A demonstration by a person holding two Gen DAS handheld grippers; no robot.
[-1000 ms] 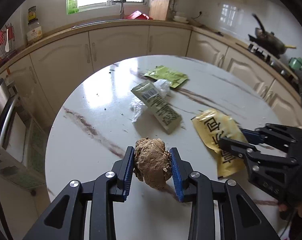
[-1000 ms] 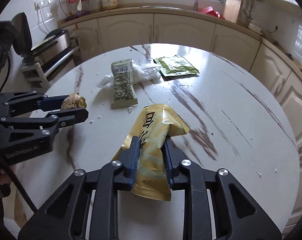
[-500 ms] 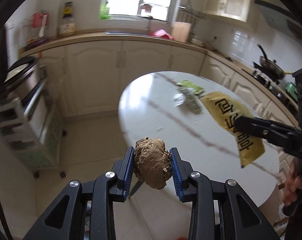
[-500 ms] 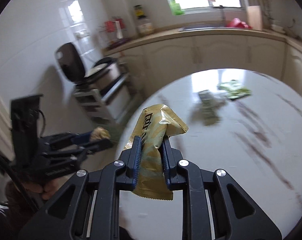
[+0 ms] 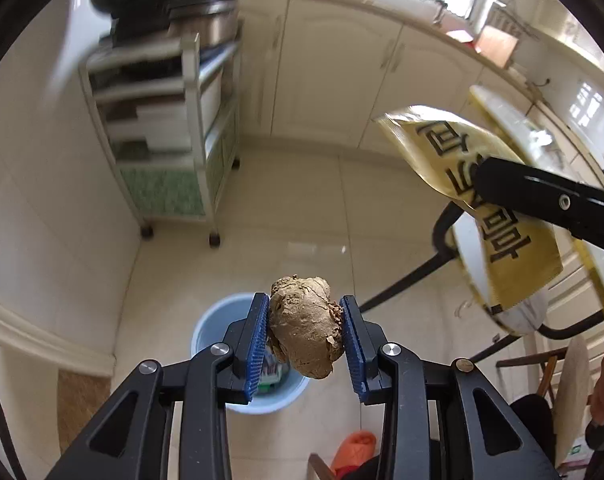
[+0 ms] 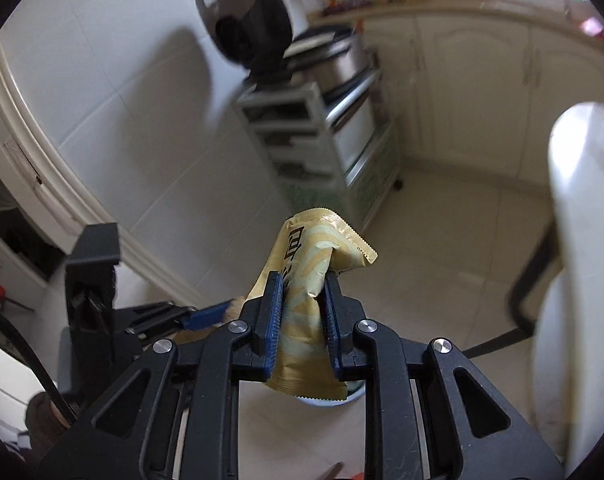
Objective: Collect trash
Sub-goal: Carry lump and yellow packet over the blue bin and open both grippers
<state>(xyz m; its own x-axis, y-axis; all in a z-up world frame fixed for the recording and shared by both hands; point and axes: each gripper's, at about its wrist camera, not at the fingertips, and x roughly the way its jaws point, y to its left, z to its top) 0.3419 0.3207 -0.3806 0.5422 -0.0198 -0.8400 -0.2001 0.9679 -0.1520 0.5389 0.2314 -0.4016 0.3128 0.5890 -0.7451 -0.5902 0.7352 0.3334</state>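
Each claw is matte black plastic: two angular arms with triangular cut-outs and a round silver screw head at each joint. The left claw [image 5: 305, 340] and the right claw [image 6: 302, 320] both carry ribbed blue pads [image 5: 258, 344] on their inner faces. At nine o'clock in the right wrist view, a black cable [image 6: 30, 364] curves past the left claw's boxy black body.
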